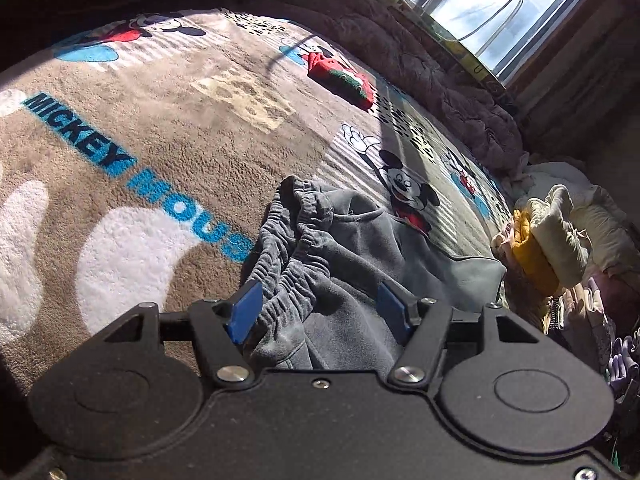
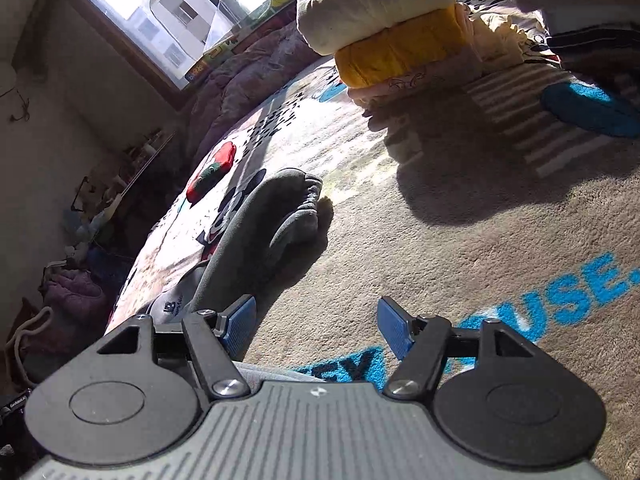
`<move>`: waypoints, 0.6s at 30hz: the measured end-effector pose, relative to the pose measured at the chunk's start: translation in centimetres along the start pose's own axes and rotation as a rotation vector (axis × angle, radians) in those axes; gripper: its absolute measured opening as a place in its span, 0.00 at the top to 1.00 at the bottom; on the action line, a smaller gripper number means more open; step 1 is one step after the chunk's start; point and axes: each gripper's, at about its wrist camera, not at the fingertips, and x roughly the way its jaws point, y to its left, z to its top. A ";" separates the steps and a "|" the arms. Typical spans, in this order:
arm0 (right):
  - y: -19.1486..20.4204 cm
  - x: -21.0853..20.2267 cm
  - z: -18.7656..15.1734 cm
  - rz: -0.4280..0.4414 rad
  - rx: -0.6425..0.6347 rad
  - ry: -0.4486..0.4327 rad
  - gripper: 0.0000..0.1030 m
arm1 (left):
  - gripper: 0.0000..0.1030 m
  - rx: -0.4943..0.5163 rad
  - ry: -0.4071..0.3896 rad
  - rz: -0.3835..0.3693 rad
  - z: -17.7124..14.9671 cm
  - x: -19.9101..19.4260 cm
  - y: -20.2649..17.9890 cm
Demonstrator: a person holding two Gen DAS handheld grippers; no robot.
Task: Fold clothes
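While the left gripper (image 1: 320,308) hovers low over the grey sweatpants (image 1: 352,248), its blue fingers (image 1: 245,312) stand well apart, with the gathered elastic waistband (image 1: 296,216) bunched between them and nothing pinched. The sweatpants lie crumpled on a brown Mickey Mouse blanket (image 1: 168,128), just right of the blue "MOUSE" lettering (image 1: 188,212). Farther off on the blanket rests a folded red garment (image 1: 344,80) with a green and white patch. At the right edge sits a stack of folded clothes (image 1: 548,236), cream on top of mustard yellow, with looser pale laundry beyond it. A rumpled mauve quilt (image 1: 420,76) runs along the far side beneath a sunlit window (image 1: 500,4).

In the right wrist view, the right gripper (image 2: 316,326) also has its fingers (image 2: 390,330) spread wide and empty, hanging above bare blanket (image 2: 460,220) near the blue lettering (image 2: 580,296). The sweatpants (image 2: 264,232) rise in a fold just left of its left finger, a cuffed end lifted off the pile. The folded stack (image 2: 384,32) stands far ahead, the red garment (image 2: 210,176) to the far left.
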 end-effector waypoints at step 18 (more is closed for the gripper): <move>1.0 15.8 5.1 0.033 0.088 0.021 0.70 | 0.37 0.012 0.040 0.096 1.7 8.3 -0.5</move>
